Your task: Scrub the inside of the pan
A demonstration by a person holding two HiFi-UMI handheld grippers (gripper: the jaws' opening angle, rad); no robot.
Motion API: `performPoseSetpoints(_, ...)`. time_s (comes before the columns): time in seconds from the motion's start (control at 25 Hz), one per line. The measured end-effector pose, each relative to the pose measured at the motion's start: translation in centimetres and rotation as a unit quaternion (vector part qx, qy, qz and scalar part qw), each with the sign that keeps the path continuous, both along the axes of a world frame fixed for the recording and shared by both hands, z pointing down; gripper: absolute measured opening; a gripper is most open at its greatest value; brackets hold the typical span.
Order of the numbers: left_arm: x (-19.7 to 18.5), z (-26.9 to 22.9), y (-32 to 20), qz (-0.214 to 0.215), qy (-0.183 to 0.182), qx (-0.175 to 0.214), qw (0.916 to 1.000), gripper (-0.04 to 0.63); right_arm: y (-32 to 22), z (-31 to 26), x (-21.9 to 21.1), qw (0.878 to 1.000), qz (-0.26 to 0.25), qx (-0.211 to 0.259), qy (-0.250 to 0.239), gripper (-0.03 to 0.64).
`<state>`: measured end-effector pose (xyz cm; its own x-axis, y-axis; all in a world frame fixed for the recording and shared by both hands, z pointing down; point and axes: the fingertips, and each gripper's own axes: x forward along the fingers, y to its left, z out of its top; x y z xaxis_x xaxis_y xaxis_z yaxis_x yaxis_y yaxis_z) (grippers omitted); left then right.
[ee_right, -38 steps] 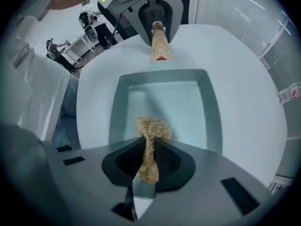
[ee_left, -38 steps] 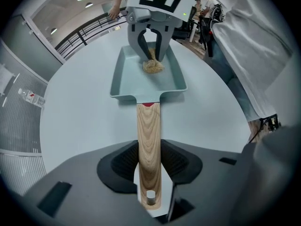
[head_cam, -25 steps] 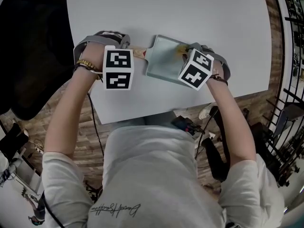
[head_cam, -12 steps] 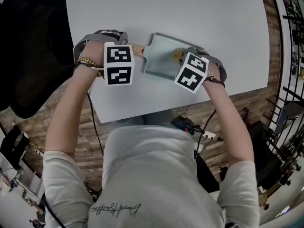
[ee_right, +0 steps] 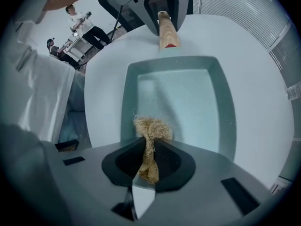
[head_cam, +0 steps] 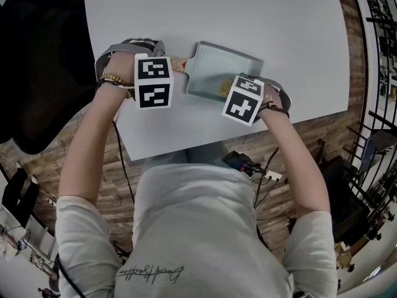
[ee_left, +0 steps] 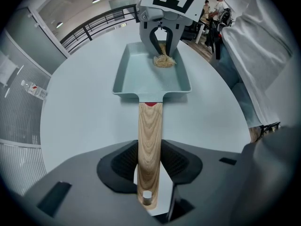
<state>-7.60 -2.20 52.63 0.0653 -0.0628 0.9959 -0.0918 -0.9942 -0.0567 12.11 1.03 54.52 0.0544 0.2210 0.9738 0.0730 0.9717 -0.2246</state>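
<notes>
A pale teal rectangular pan (head_cam: 220, 64) lies on the white table, its wooden handle (ee_left: 149, 126) pointing left in the head view. My left gripper (ee_left: 149, 166) points down and is shut on that handle near its end. My right gripper (ee_right: 149, 157) is shut on a tan fibre scrubber (ee_right: 151, 128). The scrubber (head_cam: 224, 87) rests on the pan floor (ee_right: 188, 93) close to the wall nearest me. From the left gripper view the right gripper (ee_left: 160, 41) stands over the pan's far end with the scrubber (ee_left: 163, 60) under it.
The table (head_cam: 248, 17) ends just behind my hands, with wooden floor below. A black chair (head_cam: 37, 61) stands at the left. Cables and dark gear (head_cam: 248, 163) lie on the floor under the table's near edge. A railing (head_cam: 378, 54) runs along the right.
My right gripper has dragged the scrubber across the pan floor, from the far right corner toward the wall nearest me. The left gripper and the pan have stayed put.
</notes>
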Motion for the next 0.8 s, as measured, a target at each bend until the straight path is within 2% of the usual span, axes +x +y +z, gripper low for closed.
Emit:
performPoseSetpoints(0.32, 0.1, -0.2, 0.1, 0.001, -0.001, -0.002, 1.0, 0.149, 1.3, -0.5, 0.3, 1.0, 0.006, -0.012, 0.0, 0.067)
performPoseSetpoints(0.52, 0.2, -0.4, 0.5, 0.017, 0.006, -0.009, 0.9998, 0.149, 0.7, -0.6, 0.5, 1.0, 0.012, 0.015, -0.02, 0.067)
performPoseSetpoints(0.68, 0.5, -0.8, 0.8, 0.025, 0.01, -0.01, 0.9996, 0.149, -2.3, -0.4, 1.2, 0.998, 0.035, 0.051, -0.028, 0.067)
performPoseSetpoints(0.8, 0.5, -0.9, 0.9, 0.025, 0.009, -0.011, 0.9996, 0.149, -4.6, -0.4, 1.1, 0.996, 0.033, 0.074, -0.029, 0.069)
